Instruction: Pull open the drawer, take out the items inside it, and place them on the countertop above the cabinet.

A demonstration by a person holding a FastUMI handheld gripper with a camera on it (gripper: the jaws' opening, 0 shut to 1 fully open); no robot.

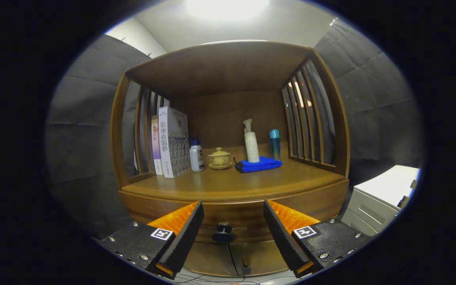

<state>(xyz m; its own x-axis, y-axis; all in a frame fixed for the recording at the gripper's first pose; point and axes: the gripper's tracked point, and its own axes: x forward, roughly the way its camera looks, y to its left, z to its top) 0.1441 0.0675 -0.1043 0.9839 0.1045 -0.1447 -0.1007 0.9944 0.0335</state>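
cabinet (228,186): wood, smooth, semi-gloss | knob (223,234): dark, glossy | cloth (258,164): soft fabric | bottle (251,145): plastic | fingers (233,229) apart: ribbed pads

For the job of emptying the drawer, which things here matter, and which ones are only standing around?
For the job:
- drawer, shut
- its knob, between the open gripper fingers
- countertop, where the items must go

Just standing about:
- books
- white bottle
- lidded cup
- pump bottle on blue cloth
- blue bottle
- white cabinet to the side

Grey padded walls (81,130), bright ceiling light (226,7), white cabinet (386,194)
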